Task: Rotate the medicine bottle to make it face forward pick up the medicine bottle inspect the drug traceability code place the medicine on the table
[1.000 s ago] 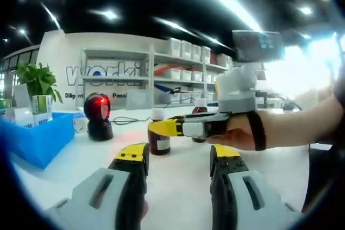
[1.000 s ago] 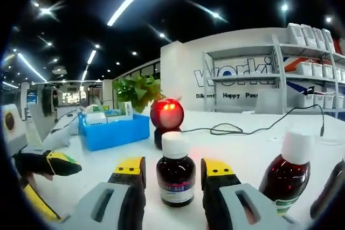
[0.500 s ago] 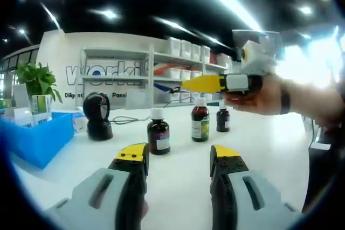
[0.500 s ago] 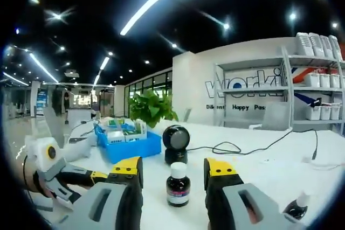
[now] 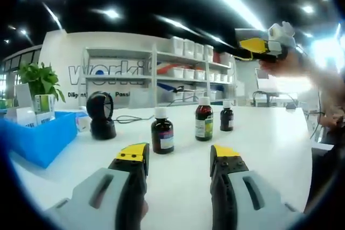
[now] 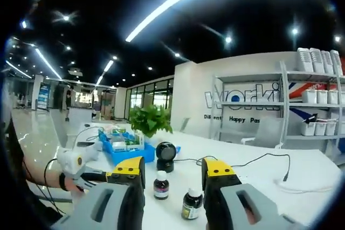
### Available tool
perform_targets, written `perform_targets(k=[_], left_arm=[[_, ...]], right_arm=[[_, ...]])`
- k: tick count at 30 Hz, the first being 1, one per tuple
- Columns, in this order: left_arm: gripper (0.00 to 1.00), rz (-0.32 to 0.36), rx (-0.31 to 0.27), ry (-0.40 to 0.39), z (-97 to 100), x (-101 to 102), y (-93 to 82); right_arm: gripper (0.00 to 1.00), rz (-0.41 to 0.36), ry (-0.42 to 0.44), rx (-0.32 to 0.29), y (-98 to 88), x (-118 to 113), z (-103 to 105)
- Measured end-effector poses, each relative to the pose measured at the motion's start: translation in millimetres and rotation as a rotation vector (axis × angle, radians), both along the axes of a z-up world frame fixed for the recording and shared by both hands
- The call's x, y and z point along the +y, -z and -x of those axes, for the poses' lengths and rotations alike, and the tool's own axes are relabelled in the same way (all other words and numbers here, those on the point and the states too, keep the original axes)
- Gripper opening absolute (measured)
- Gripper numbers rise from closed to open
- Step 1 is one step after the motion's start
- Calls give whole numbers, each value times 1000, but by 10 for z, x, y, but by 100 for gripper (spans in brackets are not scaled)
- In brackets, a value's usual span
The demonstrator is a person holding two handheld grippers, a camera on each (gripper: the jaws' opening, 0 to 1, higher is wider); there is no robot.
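White bench (image 5: 269, 149), shelving behind. Three medicine bottles upright in a row, caps up, nearest medicine bottle (image 5: 162, 131) label toward left gripper (image 5: 178, 157), clear of its parted, empty jaws. Scanner (image 5: 101, 116) and blue bin (image 5: 38, 136) leftward. Right gripper (image 6: 172, 169) raised high, jaws apart, empty.

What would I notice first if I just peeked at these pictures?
Probably the three little brown medicine bottles standing in a row on the white table, past the open yellow-tipped left gripper. To their left sits a round black scanner beside a blue bin. The right gripper is held high in the air at the upper right of the left gripper view.
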State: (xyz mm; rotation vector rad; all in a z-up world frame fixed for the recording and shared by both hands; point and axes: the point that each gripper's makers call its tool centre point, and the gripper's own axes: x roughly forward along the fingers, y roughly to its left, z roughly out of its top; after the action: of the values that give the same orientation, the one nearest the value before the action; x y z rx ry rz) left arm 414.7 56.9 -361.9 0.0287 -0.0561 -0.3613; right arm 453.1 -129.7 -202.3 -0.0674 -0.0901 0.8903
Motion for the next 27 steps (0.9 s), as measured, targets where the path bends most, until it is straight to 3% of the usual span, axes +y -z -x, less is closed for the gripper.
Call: perform_targets(k=[15,21,27], left_arm=[[36,-16,10,-35,-5,32,18],[36,-19,17,-40,-13,27,30],[36,-8,14,-60,-14,65,15]], right_arm=[[37,-1,98,-3,143,-1127,160],[37,1,142,-5,307,-1410,305],[37,-37,159,-11,296,-1546,502]])
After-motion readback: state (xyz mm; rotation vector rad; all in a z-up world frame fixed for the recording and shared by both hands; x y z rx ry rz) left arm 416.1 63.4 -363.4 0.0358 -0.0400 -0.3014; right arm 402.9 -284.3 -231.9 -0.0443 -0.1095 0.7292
